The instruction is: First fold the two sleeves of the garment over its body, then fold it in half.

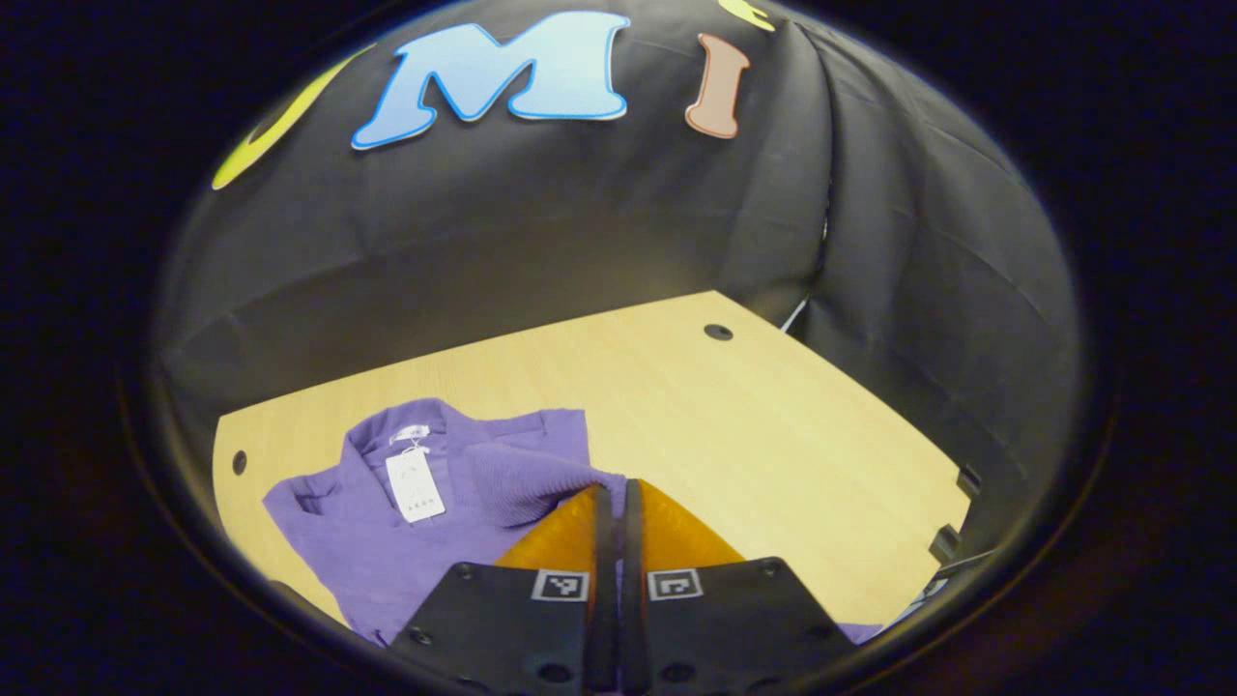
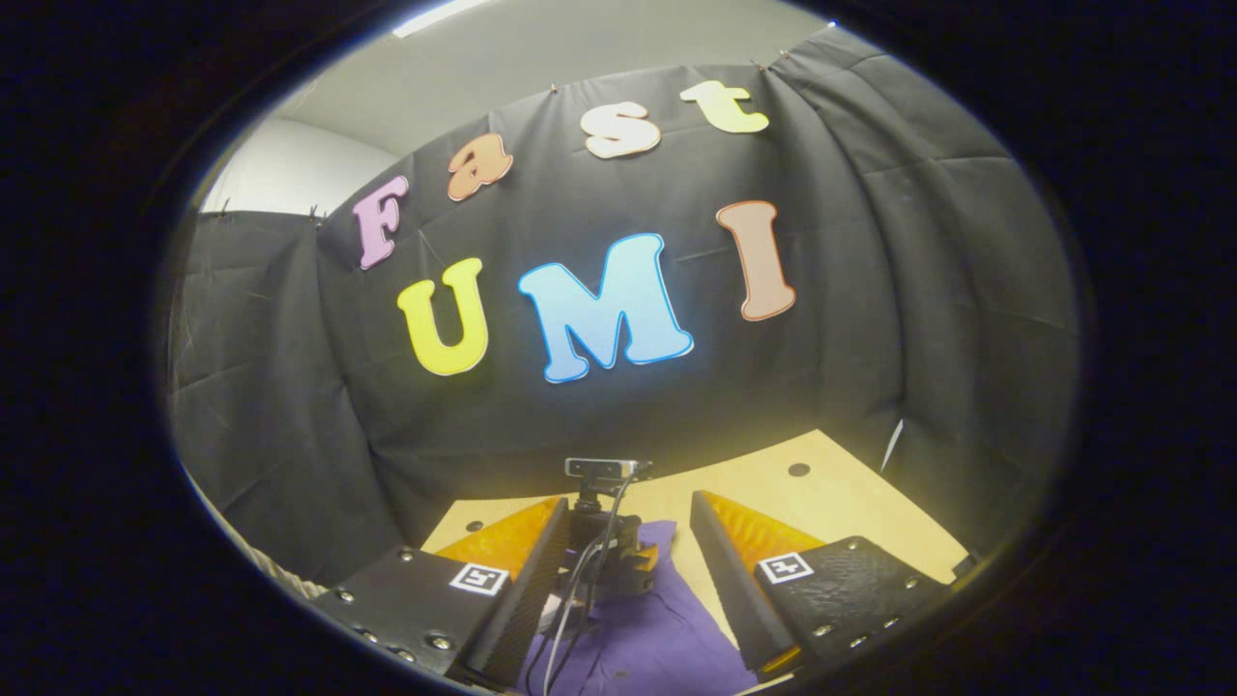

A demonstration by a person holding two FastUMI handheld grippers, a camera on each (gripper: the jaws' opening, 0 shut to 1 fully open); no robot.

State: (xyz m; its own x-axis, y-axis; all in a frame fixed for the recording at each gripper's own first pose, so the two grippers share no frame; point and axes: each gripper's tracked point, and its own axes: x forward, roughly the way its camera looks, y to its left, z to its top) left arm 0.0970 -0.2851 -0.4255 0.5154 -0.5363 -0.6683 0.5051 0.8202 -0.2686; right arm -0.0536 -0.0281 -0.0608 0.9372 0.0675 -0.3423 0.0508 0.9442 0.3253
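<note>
Two grippers point(image 1: 616, 495) point(image 2: 626, 512), perhaps gripping garment point(image 1: 387, 522).

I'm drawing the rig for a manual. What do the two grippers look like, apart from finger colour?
Left gripper: black body with screw heads, a square black-and-white marker tag at each finger base, wedge-shaped fingers. Right gripper: the same black screwed body, marker tags and ribbed wedge-shaped fingers.

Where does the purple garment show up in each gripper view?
Left gripper view: purple garment lies lower left on the wooden table, collar toward the wall.
Right gripper view: bottom centre, between the fingers, below the other gripper.
Shared landmark: the table's round hole.
</note>
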